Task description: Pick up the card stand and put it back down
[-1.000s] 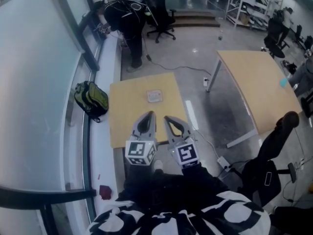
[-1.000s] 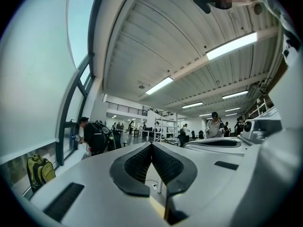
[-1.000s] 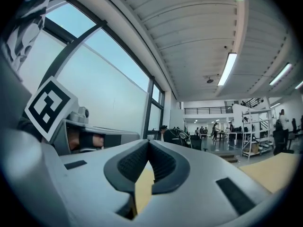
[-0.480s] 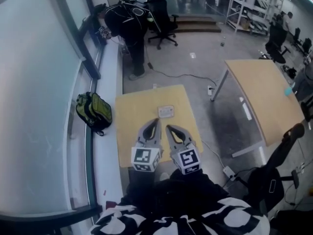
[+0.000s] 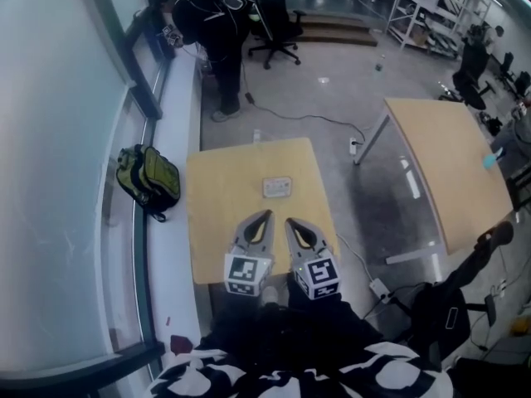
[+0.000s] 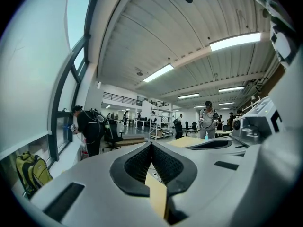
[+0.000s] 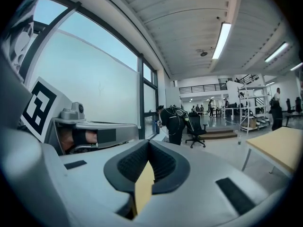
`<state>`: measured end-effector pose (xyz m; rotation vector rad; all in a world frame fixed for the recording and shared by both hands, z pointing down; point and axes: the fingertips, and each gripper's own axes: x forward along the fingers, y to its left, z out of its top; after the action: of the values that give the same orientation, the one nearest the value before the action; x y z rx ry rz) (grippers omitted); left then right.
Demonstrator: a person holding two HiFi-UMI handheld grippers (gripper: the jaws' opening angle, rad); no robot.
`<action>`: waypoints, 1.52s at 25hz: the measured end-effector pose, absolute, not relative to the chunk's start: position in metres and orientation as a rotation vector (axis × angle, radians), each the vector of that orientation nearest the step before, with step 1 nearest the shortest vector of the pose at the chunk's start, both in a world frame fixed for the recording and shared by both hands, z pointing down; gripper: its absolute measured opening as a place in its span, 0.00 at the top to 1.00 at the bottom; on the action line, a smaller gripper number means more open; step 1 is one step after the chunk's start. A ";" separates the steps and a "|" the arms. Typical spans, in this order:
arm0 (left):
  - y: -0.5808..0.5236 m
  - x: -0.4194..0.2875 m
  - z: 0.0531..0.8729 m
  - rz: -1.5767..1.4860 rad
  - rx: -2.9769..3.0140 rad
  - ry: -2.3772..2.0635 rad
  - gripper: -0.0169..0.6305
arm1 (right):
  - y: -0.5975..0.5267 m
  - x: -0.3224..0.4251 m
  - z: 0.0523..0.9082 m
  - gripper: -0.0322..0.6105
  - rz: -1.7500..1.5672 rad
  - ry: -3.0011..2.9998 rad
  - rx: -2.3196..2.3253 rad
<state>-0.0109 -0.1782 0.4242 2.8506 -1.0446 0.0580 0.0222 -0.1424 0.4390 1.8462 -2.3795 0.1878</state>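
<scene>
Wooden table (image 5: 216, 222) (beside the window ledge) carries the card stand (image 5: 277, 187) near its middle; left gripper (image 5: 264, 218) and right gripper (image 5: 292, 224) hover nearer the person, both clenched shut, empty

Small square wooden table (image 5: 217, 222), which stood on the grey floor (image 5: 332, 81) just beside a white window ledge (image 5: 178, 131). One thing lay on its top: the card stand (image 5: 277, 187), a small pale rectangle, set in the far half of the top and a little right of the middle. A larger wooden table (image 5: 440, 156) stood well apart to the right, with a small blue thing (image 5: 491, 157) at its right edge. A cable (image 5: 311, 120) ran over the floor beyond the small table. A green backpack (image 5: 149, 177) lay on the ledge.
</scene>
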 end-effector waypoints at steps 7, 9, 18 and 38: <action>-0.192 -0.011 0.469 0.169 2.773 -1.055 0.97 | -0.143 0.040 0.468 0.92 0.277 -2.392 1.810; -0.192 -0.012 0.483 0.204 2.763 -1.033 0.97 | -0.144 0.044 0.478 0.92 0.313 -2.393 1.797; -0.206 -0.050 0.544 0.367 2.735 -1.019 0.96 | -0.160 0.061 0.515 0.92 0.433 -2.355 1.761; -0.324 -0.154 0.635 0.904 2.770 -0.835 0.91 | -0.208 0.087 0.577 0.92 0.550 -2.269 1.707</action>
<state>-0.1542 -0.3238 0.6351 2.7699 -0.8350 0.9042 0.0868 -0.2079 0.5766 1.7070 -2.2685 0.5498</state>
